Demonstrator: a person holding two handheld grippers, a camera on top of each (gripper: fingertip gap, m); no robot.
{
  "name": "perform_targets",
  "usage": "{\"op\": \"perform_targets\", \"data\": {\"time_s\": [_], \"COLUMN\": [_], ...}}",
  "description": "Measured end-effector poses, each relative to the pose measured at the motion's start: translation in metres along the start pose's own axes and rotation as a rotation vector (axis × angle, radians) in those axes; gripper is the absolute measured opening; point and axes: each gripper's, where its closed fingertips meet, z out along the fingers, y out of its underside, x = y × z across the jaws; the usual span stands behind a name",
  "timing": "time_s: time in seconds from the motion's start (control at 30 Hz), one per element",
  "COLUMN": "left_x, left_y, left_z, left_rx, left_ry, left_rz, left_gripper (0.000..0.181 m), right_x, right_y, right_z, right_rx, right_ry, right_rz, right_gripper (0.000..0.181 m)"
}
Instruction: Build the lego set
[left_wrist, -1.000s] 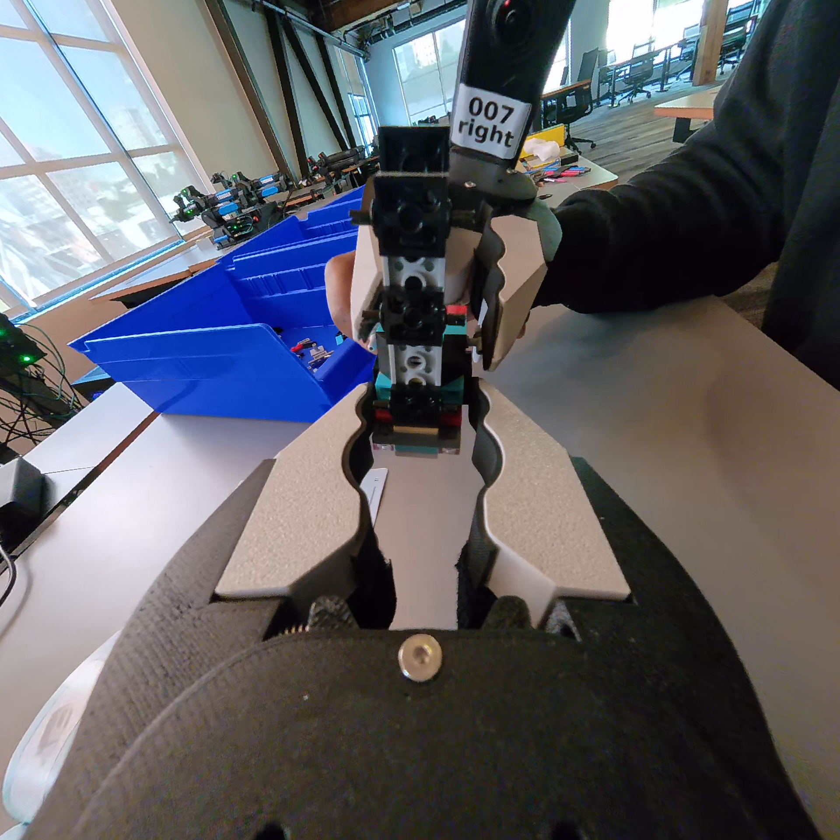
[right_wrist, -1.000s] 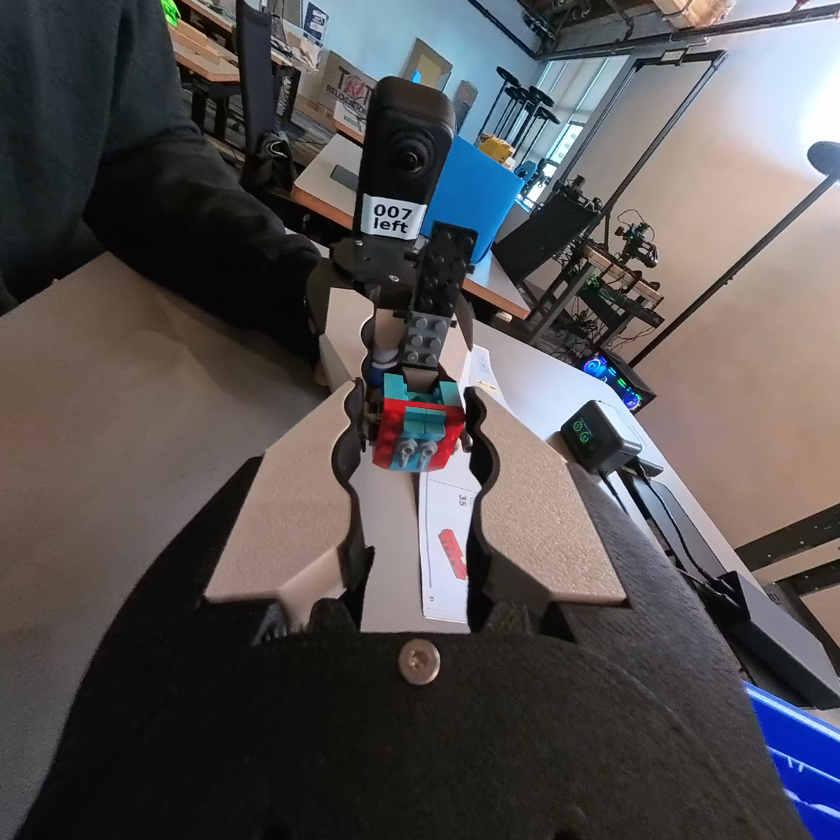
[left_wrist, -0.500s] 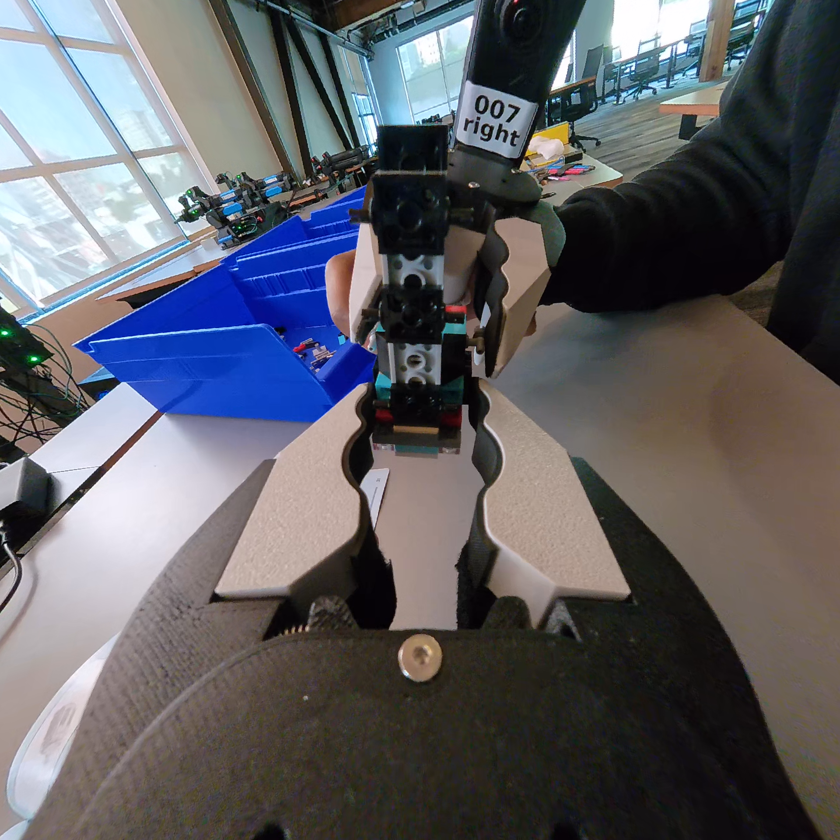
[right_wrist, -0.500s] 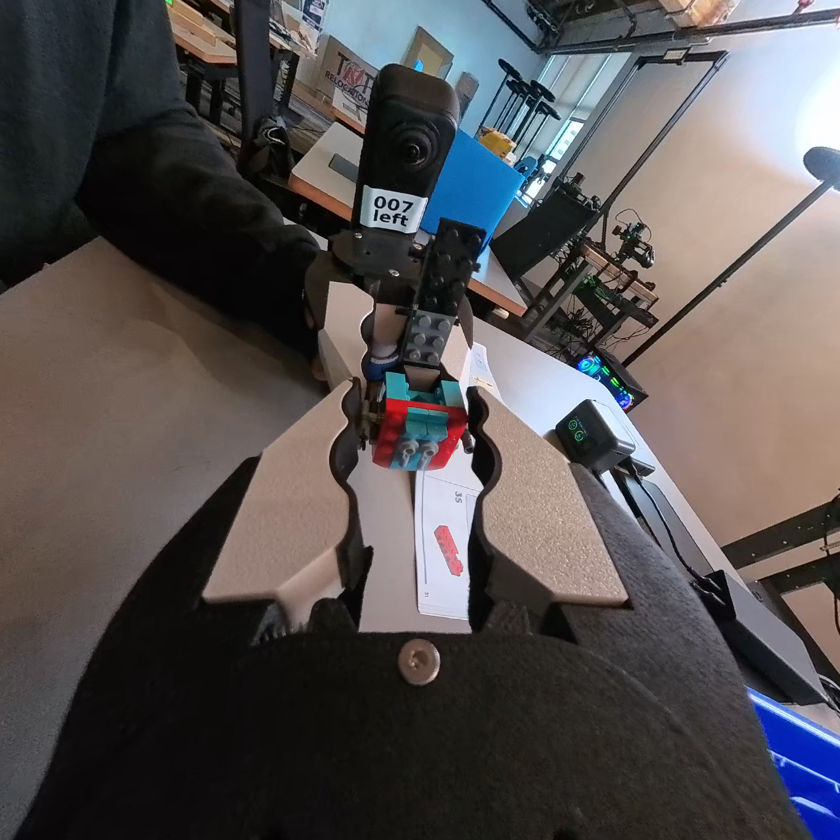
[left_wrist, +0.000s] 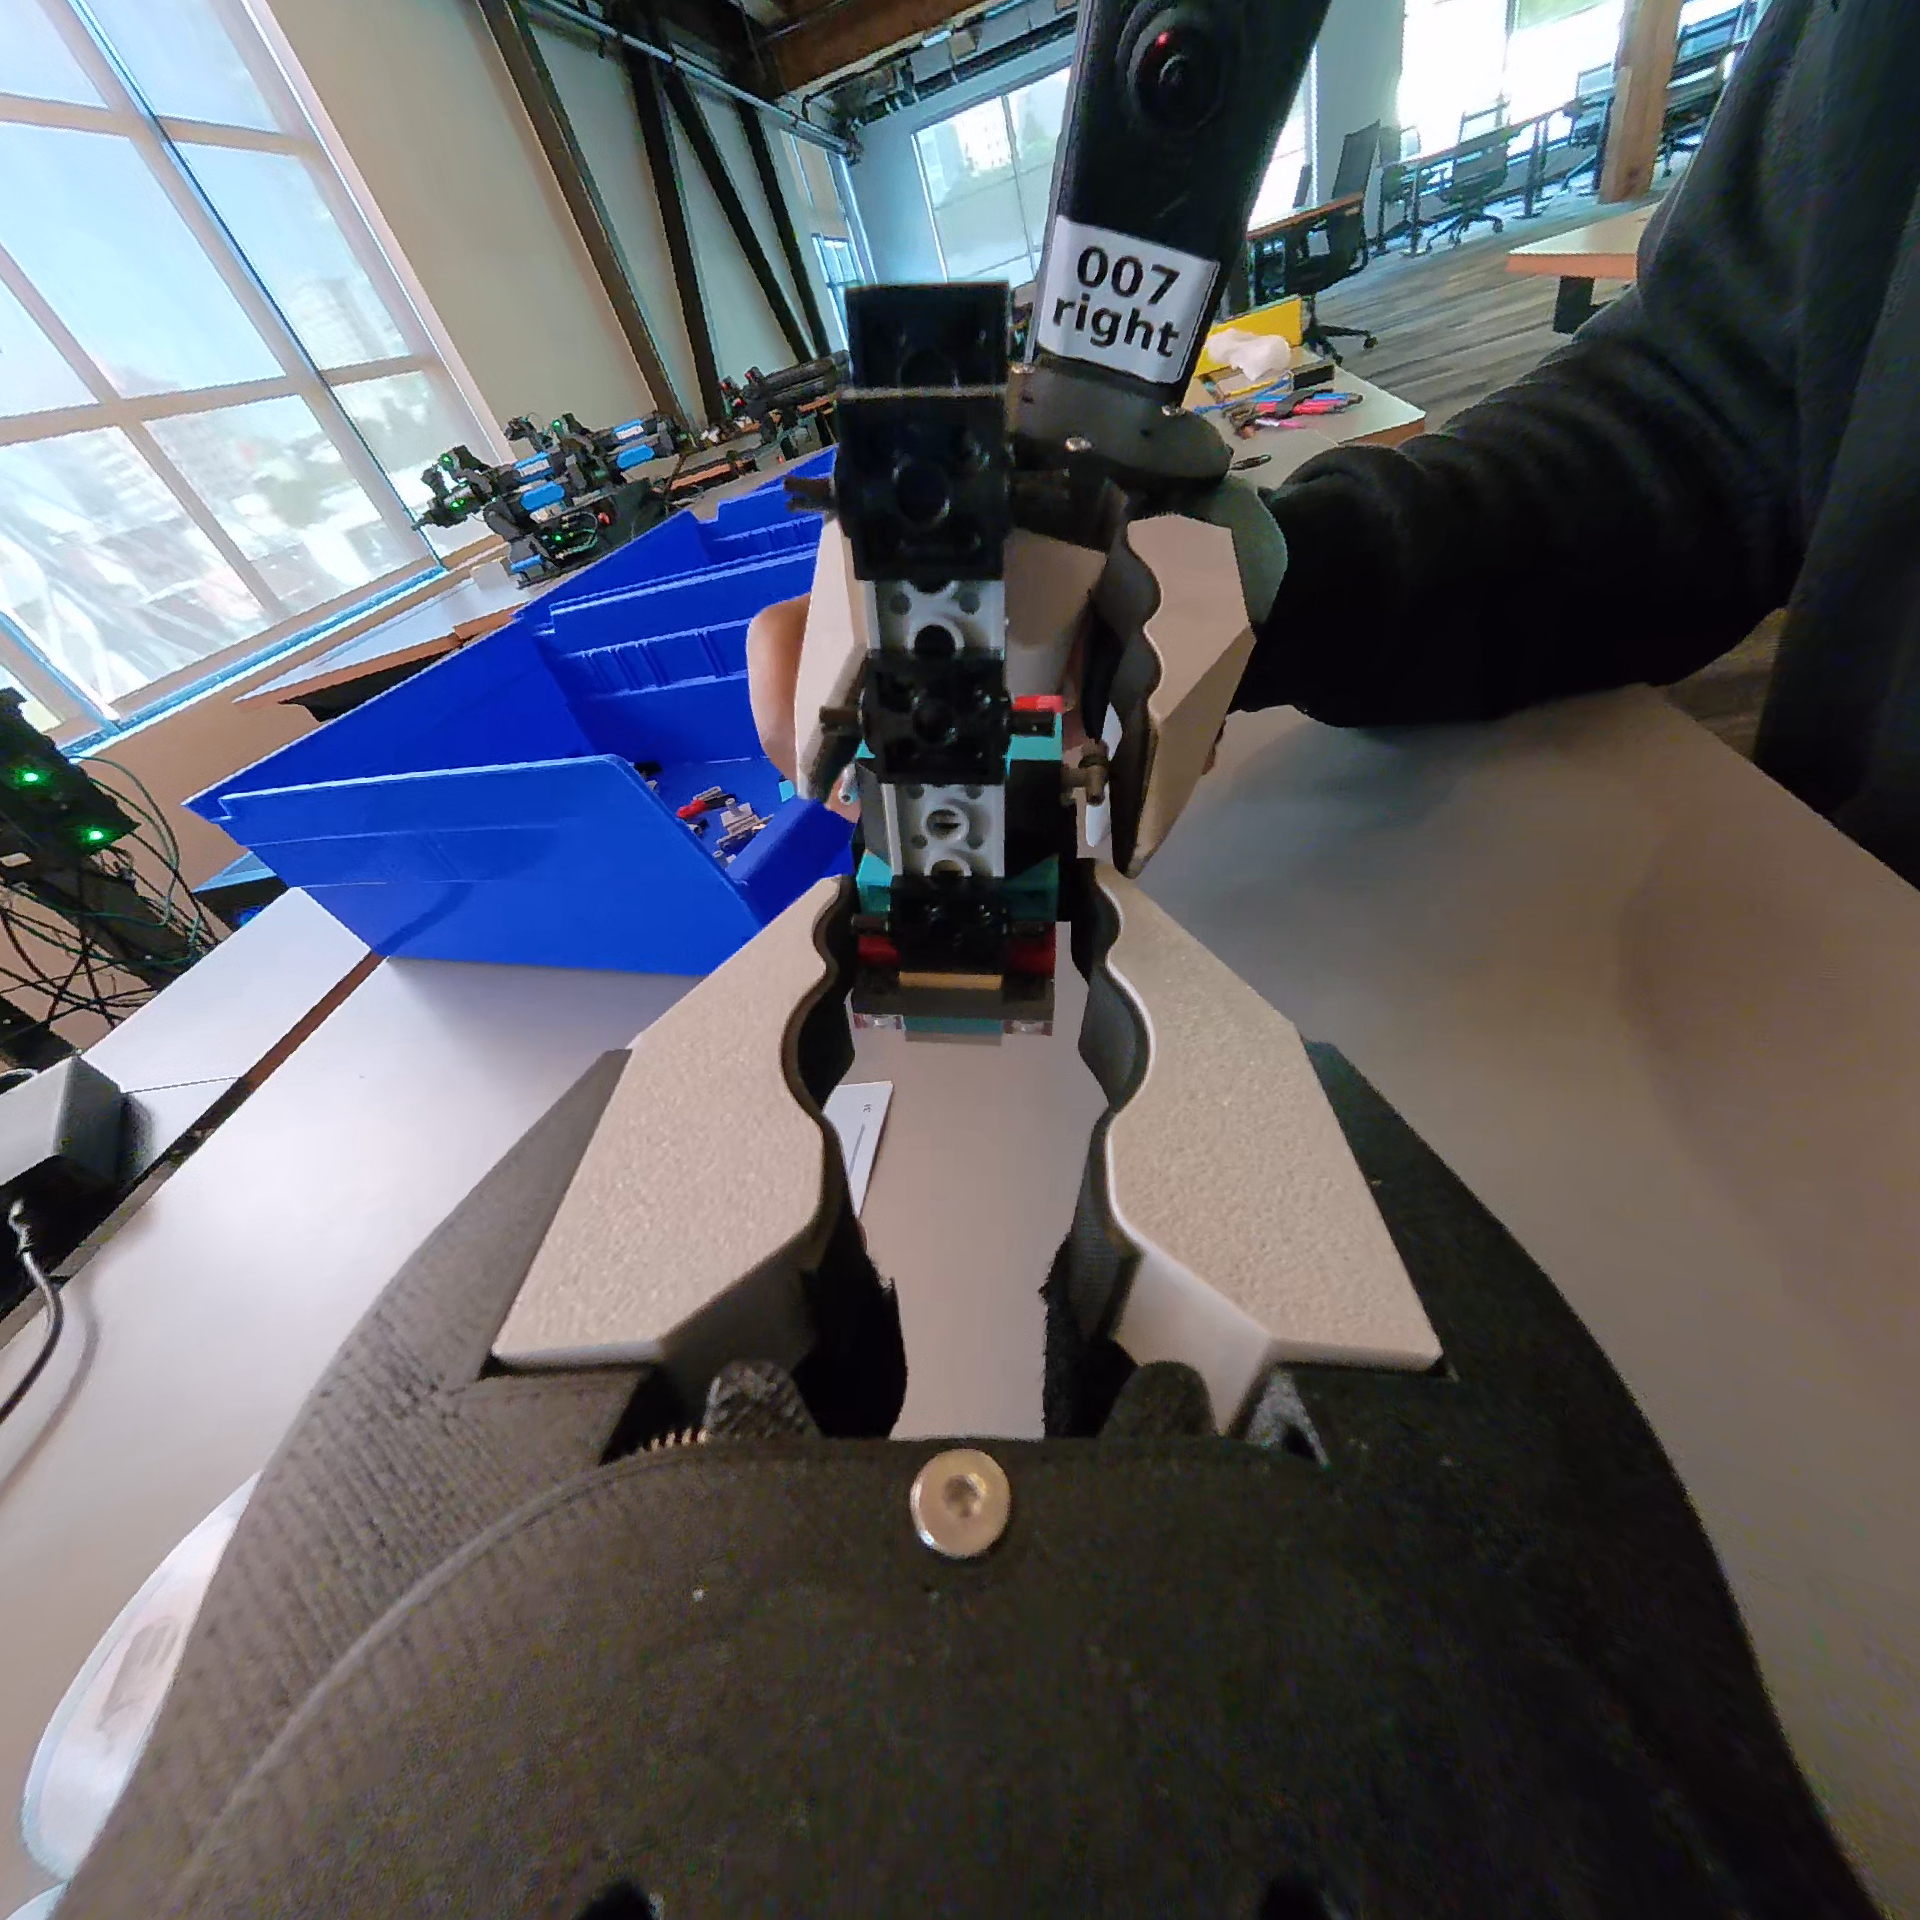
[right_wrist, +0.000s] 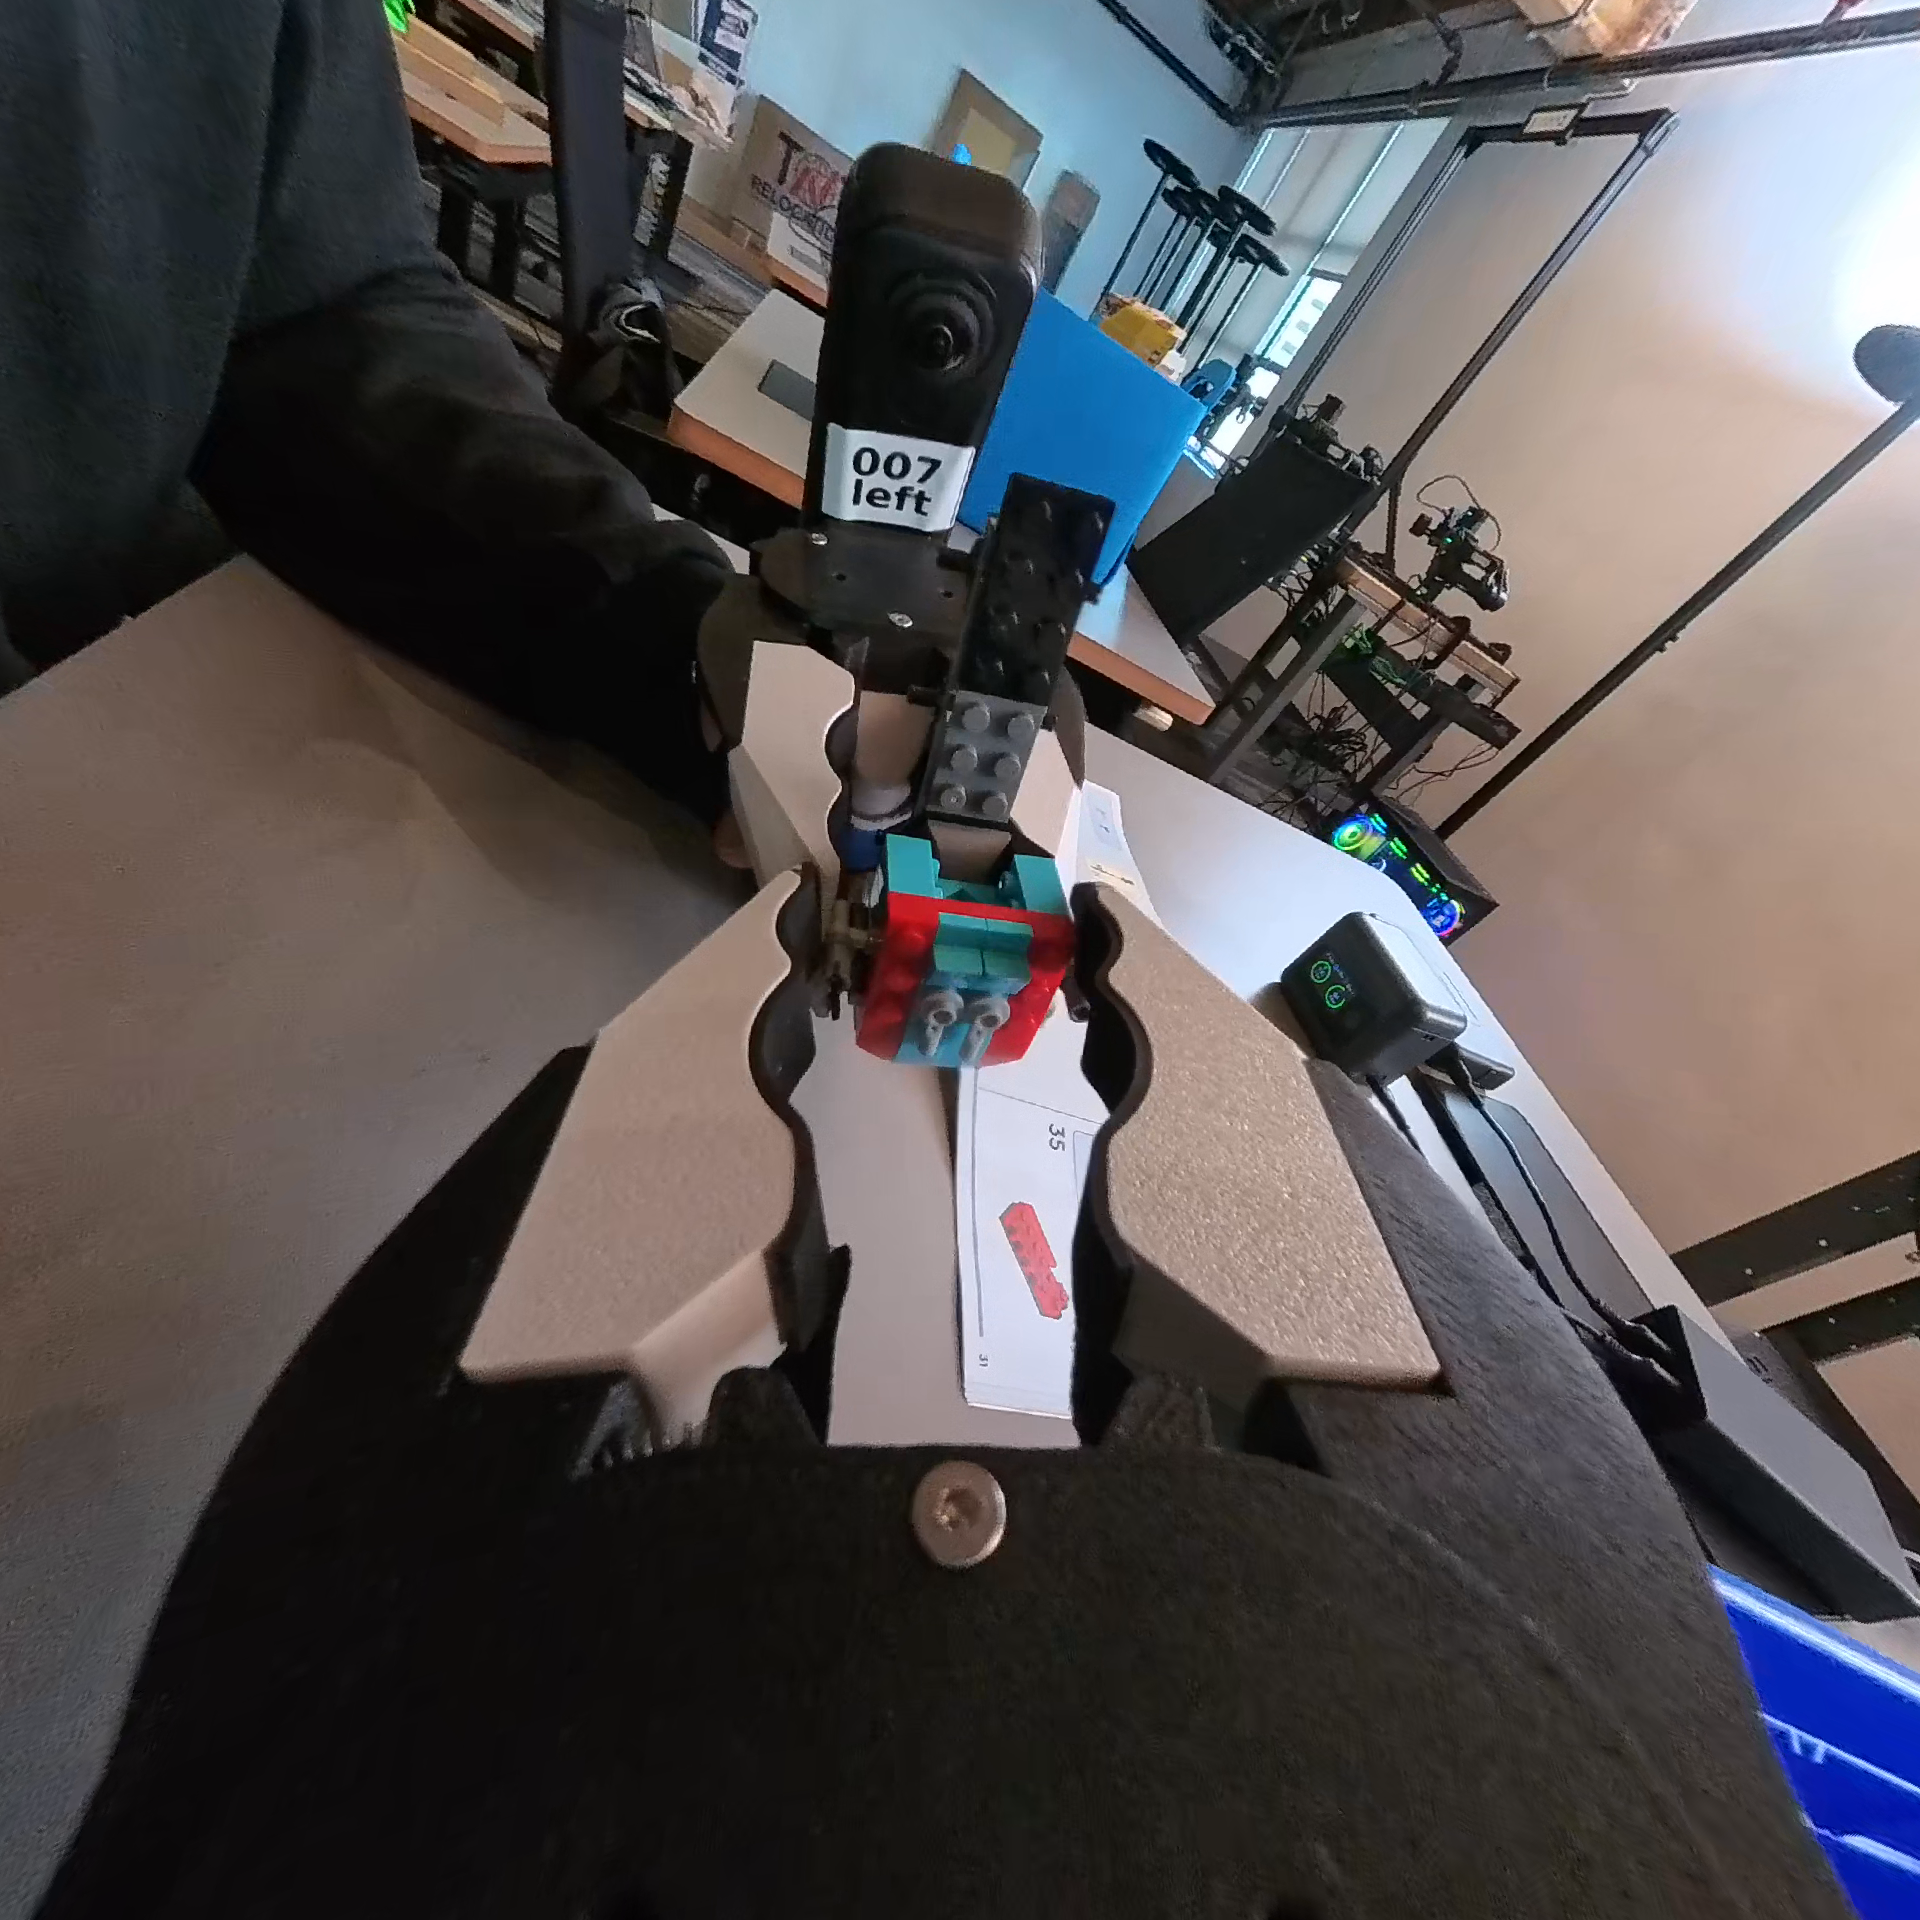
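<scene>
I hold the lego model (left_wrist: 951, 831) above the bench (left_wrist: 1455, 987), left tongs (left_wrist: 956, 971) and right tongs (right_wrist: 961, 961) both clamped on opposite ends. Risk: uneven squeeze could snap the long plate apart.

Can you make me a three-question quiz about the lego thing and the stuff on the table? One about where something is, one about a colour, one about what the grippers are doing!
1. Where is the lego model?
A. Inside the bin
B. Held up between the two grippers
C. Lying flat on the table

2. What colour is the bin on the table?
A. Blue
B. Yellow
C. Green

3. What is the left gripper doing?
A. Hanging open, far from the model
B. Lying on the table
C. Shut on one end of the model

Answers: 1 B, the model spans from the left gripper to the right gripper, above the table. 2 A, its walls are bright blue. 3 C, its fingertips press the model's sides.
</scene>
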Motion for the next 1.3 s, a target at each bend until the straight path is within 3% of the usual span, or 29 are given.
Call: {"op": "perform_targets", "data": {"time_s": [1.3], "left_x": [-0.011], "left_y": [0.003], "left_z": [-0.001], "left_rx": [-0.038], "left_ry": [-0.098], "left_rz": [0.053], "left_gripper": [0.040], "right_x": [0.008], "right_y": [0.005], "right_z": [0.003], "right_rx": [-0.011], "right_ry": [-0.005], "right_rz": [0.139], "right_gripper": [0.046]}}
